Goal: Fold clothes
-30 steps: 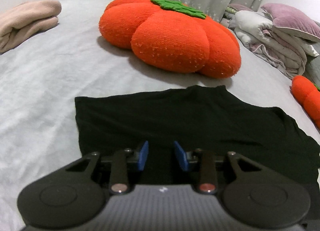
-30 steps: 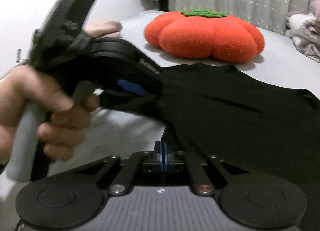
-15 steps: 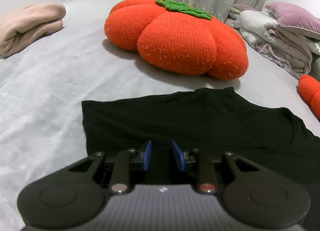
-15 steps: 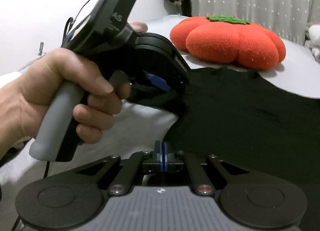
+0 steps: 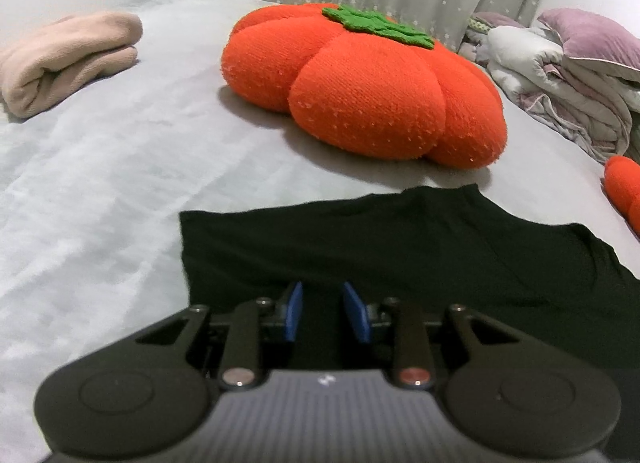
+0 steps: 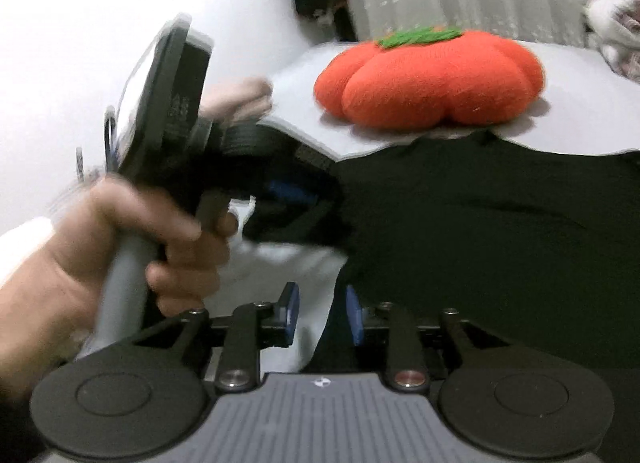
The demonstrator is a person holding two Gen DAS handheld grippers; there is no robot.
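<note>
A black garment (image 5: 400, 247) lies spread on the grey bed (image 5: 100, 183), its near left corner raised off the sheet. My left gripper (image 5: 324, 311) sits at that corner with the blue pads a little apart and black cloth bunched between them. In the right wrist view the left gripper (image 6: 288, 199), held by a hand (image 6: 120, 247), keeps the garment (image 6: 480, 223) lifted. My right gripper (image 6: 322, 309) is at the near hem. Its jaws are opening, and the cloth edge hangs loose between the pads without being pressed.
A big orange pumpkin cushion (image 5: 360, 91) lies just beyond the garment. A folded pink blanket (image 5: 68, 59) is at the far left. Crumpled bedding with a lilac pillow (image 5: 580, 63) fills the right, and a second orange cushion (image 5: 624, 191) pokes in there.
The right gripper's pads were pressed together on the hem and now stand apart, the cloth slack between them. The right view has swung a little. The left gripper has kept its hold and its place.
</note>
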